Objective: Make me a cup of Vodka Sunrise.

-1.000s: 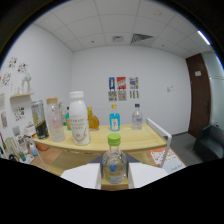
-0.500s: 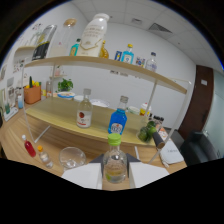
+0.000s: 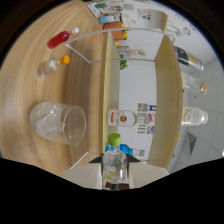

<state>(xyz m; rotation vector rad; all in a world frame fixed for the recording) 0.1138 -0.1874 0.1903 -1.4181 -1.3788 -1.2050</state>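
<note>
The claw [image 3: 114,170] grips the green-capped bottle [image 3: 113,162] mid-body (smooth, probably slippery plastic), tilted near the ice-filled glass [image 3: 60,122].

The claw [image 3: 114,172] grips a clear bottle with a green cap [image 3: 113,161], which fills the gap between its fingers and blocks the way straight ahead. Just beside the bottle stands a glass tumbler with ice [image 3: 56,122] on the worktop [image 3: 30,75]. Bare wood lies between the tumbler and two small bottles further off, one orange-capped [image 3: 52,66], one red [image 3: 61,38]. A wooden shelf unit [image 3: 111,75] closes off the far side, its boards crowded with bottles, among them a white-labelled one [image 3: 127,118].
</note>
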